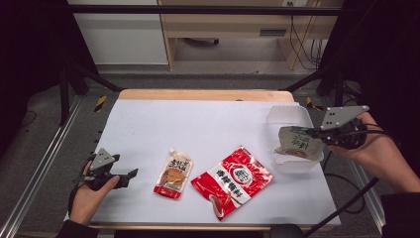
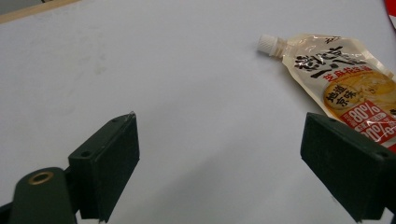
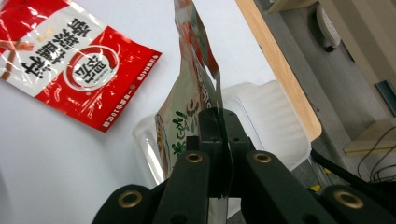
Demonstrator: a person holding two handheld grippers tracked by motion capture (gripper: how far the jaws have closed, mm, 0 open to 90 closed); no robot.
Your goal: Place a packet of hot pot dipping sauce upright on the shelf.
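My right gripper (image 1: pixel 317 133) is shut on a pale green food pouch (image 1: pixel 297 143) and holds it over a clear plastic tray (image 1: pixel 289 117) at the table's right edge. In the right gripper view the pouch (image 3: pixel 189 100) stands on edge, pinched between the jaws of my right gripper (image 3: pixel 219 128), with the tray (image 3: pixel 266 121) below it. My left gripper (image 1: pixel 132 174) rests open near the front left, and the left gripper view shows nothing between its jaws (image 2: pixel 219 154). A spouted sauce pouch (image 1: pixel 174 173) (image 2: pixel 341 84) lies just right of it. A red seasoning bag (image 1: pixel 233 179) (image 3: pixel 70 60) lies centre front.
A white sheet (image 1: pixel 198 124) covers the table, with a wooden edge (image 1: pixel 203 94) at the far side. Metal rails (image 1: pixel 44 163) run along both sides. Cables (image 1: pixel 356 198) trail off the right side. A cabinet (image 1: pixel 223 25) stands beyond the table.
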